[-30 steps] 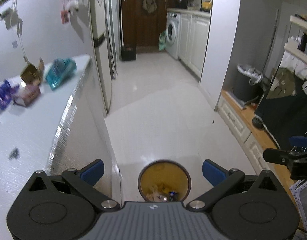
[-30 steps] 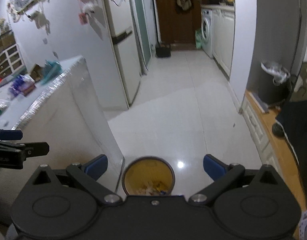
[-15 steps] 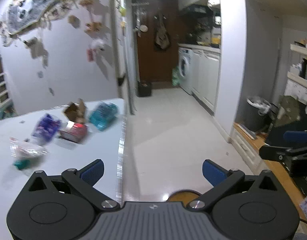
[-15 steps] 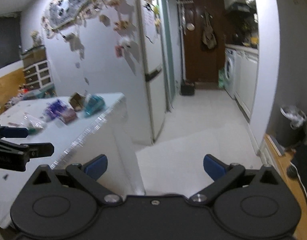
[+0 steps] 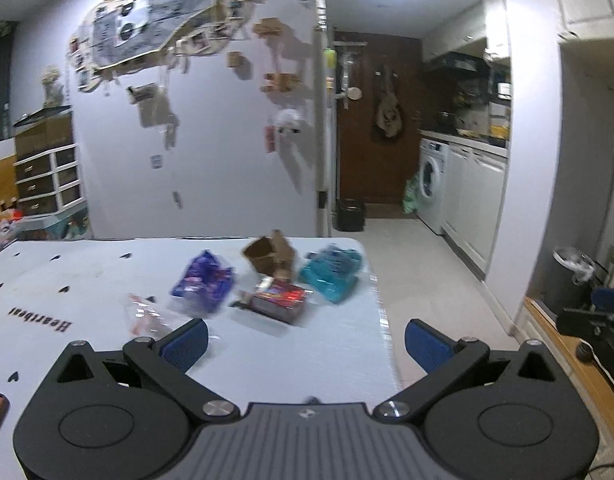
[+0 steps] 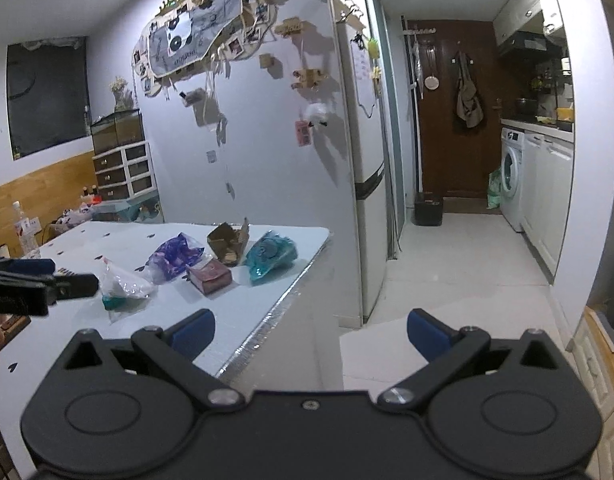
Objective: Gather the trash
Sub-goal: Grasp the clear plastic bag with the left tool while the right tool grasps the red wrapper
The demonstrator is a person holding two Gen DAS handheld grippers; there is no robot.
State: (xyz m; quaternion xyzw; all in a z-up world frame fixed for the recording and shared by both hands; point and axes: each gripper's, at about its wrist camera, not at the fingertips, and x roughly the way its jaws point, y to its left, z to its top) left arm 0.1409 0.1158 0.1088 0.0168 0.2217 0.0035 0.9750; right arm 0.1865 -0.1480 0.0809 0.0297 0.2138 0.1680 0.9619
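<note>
Trash lies in a loose cluster on the white table (image 5: 87, 280) near its right-hand edge: a red box (image 5: 281, 299) in the middle, a torn brown carton (image 5: 270, 257) just behind it, a teal wrapper (image 5: 333, 272) to the box's right, a purple wrapper (image 5: 203, 282) to its left and a clear plastic bag (image 5: 144, 316) further left. All of it looks light; the wrappers and bag are probably soft, crinkly and slippery, best pinched at a bunched fold, while the box seems stiff enough to take across its narrow sides and the carton by a flap. The left gripper (image 5: 305, 342) hangs over the table before the box, jaws spread wide and empty; the right gripper (image 6: 311, 330) hangs off the table's edge, likewise spread and empty. The left view is blurred, but the right view shows the items sharply, and something teal-green under the bag (image 6: 123, 286)
</note>
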